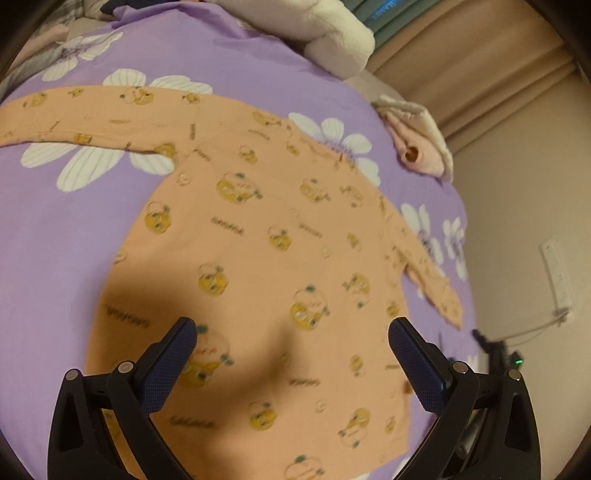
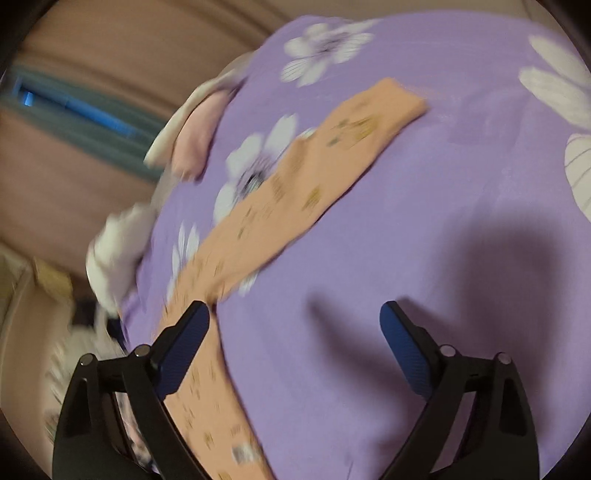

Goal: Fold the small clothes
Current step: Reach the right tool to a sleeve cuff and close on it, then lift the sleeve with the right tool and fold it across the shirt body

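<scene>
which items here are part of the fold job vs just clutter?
Job:
orange shirt, spread flat
left gripper, open
right gripper, open

Lying about:
purple floral sheet underneath
pink and cream cloth at the bed edge
white blanket

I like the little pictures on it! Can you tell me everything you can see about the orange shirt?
The orange shirt is a small long-sleeved top in soft-looking peach fabric, printed with yellow cartoon figures and small dark words. It lies spread flat on the purple flowered bedsheet, one sleeve stretched out to each side. The open left gripper is over its body, and the open right gripper is beside one sleeve. Neither holds it.
</scene>
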A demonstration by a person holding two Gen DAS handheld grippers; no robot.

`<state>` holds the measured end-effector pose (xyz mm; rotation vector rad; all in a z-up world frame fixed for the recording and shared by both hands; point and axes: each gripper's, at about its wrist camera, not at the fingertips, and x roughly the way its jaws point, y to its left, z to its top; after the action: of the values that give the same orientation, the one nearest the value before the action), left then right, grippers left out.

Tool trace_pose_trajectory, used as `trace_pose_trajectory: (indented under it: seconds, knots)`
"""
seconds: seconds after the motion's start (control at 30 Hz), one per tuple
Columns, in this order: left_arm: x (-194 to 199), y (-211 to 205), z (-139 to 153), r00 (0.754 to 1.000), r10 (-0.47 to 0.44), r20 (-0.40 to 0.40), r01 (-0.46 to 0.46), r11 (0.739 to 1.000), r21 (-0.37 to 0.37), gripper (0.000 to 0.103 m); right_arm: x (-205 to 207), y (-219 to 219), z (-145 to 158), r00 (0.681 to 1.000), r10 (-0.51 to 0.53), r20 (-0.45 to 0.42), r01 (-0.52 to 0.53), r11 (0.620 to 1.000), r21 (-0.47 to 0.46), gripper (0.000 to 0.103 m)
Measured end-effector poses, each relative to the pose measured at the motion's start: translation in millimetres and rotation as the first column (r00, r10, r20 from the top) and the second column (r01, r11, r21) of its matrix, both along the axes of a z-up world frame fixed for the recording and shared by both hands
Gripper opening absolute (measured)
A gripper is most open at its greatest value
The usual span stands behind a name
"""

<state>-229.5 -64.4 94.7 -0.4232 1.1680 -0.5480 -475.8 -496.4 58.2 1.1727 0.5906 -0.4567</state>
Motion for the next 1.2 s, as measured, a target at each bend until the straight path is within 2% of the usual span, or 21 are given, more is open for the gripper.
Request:
trace_pose_trajectory:
  seconds: [0.1, 0.2, 0.3, 0.5, 0.53, 0.57, 0.6, 0.63, 0.67, 0.87, 0.9, 1.0, 1.07, 1.2]
  knots:
    - [5.1, 1.6, 5.4, 0.999, 0.034, 0.01, -0.033, 0.997, -0.063, 0.102, 1.9, -23.1, -8.8, 0.998, -0.059, 0.012, 0.059, 0.998, 0.0, 0.085]
    - [9.6, -1.3, 11.2, 0.998, 0.055, 0.034, -0.052, 0.995, -0.089, 0.102, 7.0, -47.0, -20.1, 0.994, -0.099, 0.052, 0.099, 0.995, 0.009, 0.079]
    - [16.7, -10.2, 12.9, 0.999, 0.044, 0.02, -0.043, 0.997, -0.071, 0.102, 14.6, -69.0, -27.0, 0.986, -0.145, 0.086, 0.145, 0.989, -0.001, 0.074]
    - [27.3, -24.0, 7.5, 1.0, 0.023, -0.015, -0.023, 1.0, 0.002, 0.102, 17.9, -101.9, -38.6, 0.959, -0.245, 0.142, 0.241, 0.97, 0.04, 0.053]
    - [28.7, -25.3, 6.4, 0.999, 0.025, -0.022, -0.025, 1.0, 0.003, 0.102, 19.1, -104.9, -40.1, 0.955, -0.256, 0.149, 0.252, 0.967, 0.044, 0.047]
    - [31.4, -27.4, 4.4, 0.999, 0.027, -0.028, -0.027, 1.0, 0.004, 0.102, 18.9, -107.6, -41.8, 0.953, -0.264, 0.151, 0.26, 0.965, 0.045, 0.036]
    - [31.9, -28.5, 4.0, 0.999, 0.026, -0.029, -0.025, 1.0, 0.006, 0.102, 19.5, -110.4, -43.7, 0.952, -0.272, 0.138, 0.269, 0.962, 0.044, 0.028]
    - [33.1, -30.2, 3.9, 0.999, 0.023, -0.029, -0.023, 1.0, 0.011, 0.102, 19.2, -113.0, -44.7, 0.952, -0.284, 0.119, 0.281, 0.959, 0.039, 0.014]
    - [33.7, -31.2, 4.3, 0.999, 0.02, -0.028, -0.02, 1.0, 0.017, 0.102, 18.0, -115.2, -45.4, 0.951, -0.293, 0.099, 0.292, 0.956, 0.031, 0.008]
    - [32.5, -29.9, 7.4, 1.0, 0.004, 0.005, -0.004, 0.999, 0.054, 0.102, -2.9, -107.6, -17.8, 0.953, -0.286, 0.103, 0.295, 0.951, -0.091, 0.008]
    - [33.6, -30.5, 5.8, 1.0, 0.003, 0.001, -0.003, 0.998, 0.059, 0.102, -3.7, -108.5, -18.6, 0.956, -0.279, 0.09, 0.287, 0.954, -0.089, 0.008]
    - [35.1, -29.8, 3.1, 1.0, 0.006, -0.013, -0.005, 0.998, 0.068, 0.102, 3.0, -114.0, -32.5, 0.964, -0.263, -0.029, 0.261, 0.963, -0.072, 0.006]
    - [34.9, -28.3, 3.7, 1.0, 0.008, -0.004, -0.008, 0.995, 0.101, 0.102, 2.4, -114.0, -34.6, 0.961, -0.272, -0.041, 0.269, 0.961, -0.067, 0.008]
    - [35.9, -18.5, 5.8, 1.0, 0.028, 0.007, -0.029, 0.993, 0.115, 0.102, 24.0, -101.1, 0.7, 0.978, -0.202, -0.051, 0.191, 0.967, -0.167, 0.008]
